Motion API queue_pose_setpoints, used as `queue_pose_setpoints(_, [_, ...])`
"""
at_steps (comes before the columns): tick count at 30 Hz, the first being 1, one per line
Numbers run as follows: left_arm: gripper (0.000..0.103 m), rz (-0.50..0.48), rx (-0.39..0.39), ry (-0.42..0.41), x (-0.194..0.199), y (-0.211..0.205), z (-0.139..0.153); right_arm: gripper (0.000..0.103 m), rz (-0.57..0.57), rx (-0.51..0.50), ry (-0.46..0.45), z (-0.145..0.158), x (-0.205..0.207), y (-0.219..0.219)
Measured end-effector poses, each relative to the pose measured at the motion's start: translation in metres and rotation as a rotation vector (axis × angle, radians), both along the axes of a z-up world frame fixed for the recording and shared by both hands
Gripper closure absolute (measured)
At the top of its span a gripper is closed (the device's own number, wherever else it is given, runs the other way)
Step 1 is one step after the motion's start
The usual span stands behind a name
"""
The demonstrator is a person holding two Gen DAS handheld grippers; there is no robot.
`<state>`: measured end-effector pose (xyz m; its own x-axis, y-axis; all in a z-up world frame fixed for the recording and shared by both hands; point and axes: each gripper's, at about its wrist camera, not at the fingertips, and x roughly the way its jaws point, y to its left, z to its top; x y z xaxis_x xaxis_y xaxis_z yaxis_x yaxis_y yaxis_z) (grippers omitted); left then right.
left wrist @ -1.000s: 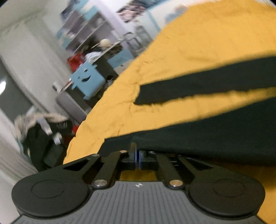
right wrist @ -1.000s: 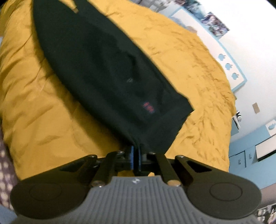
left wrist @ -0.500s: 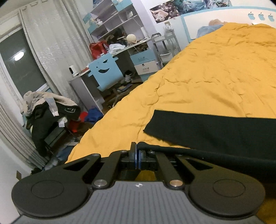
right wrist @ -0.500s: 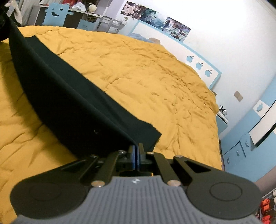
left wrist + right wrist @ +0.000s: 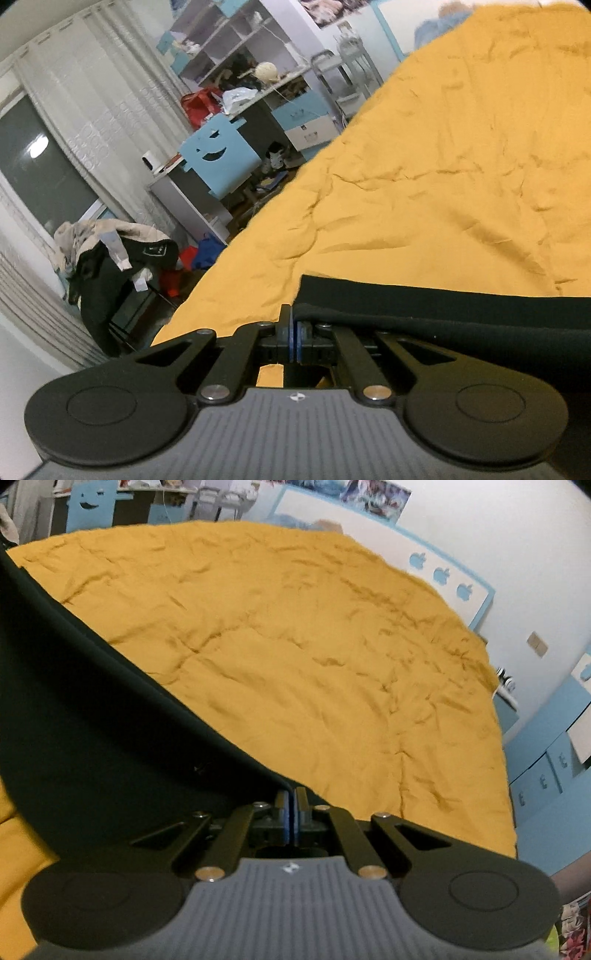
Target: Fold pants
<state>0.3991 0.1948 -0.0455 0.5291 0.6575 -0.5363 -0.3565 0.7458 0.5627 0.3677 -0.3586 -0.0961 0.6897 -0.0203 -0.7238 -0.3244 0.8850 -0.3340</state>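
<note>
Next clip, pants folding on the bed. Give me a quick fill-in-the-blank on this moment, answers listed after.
1. The black pants lie on a bedspread coloured ____.
2. The left gripper has its jaws ____ on the fabric's edge.
3. The right gripper pinches the ____ at a corner.
4. The blue chair back has a ____ face cut into it.

Missing words: yellow; shut; pants; smiling

Open yellow bedspread (image 5: 314, 672) lies ahead of both grippers, unobstructed to the headboard (image 5: 454, 576). Black pants (image 5: 92, 709) span the near edge. Beyond the bed's left side: desk (image 5: 192, 199), blue chair (image 5: 218, 158), clothes heap (image 5: 110, 254).
</note>
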Motion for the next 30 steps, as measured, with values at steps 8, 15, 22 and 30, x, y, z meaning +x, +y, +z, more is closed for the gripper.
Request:
queue_pose_setpoints(8, [0.102,-0.036,0.096,0.107,0.051,-0.014,-0.05,0.103,-0.021,0.029,0.137,-0.042,0.064,-0.008])
queue_pose_setpoints(15, [0.1,-0.052,0.098,0.13,0.067,-0.02,-0.071,0.103,-0.061,0.075,0.19,-0.056,0.08,-0.016])
queue_pose_setpoints(22, [0.074,-0.046,0.004,0.074,0.066,-0.016,-0.062,0.066,-0.184,0.154,0.149,-0.053,0.078,-0.035])
queue_pose_setpoints(30, [0.036,-0.055,-0.112,-0.013,0.036,-0.009,-0.025,0.062,-0.351,0.349,0.109,-0.031,0.048,-0.085])
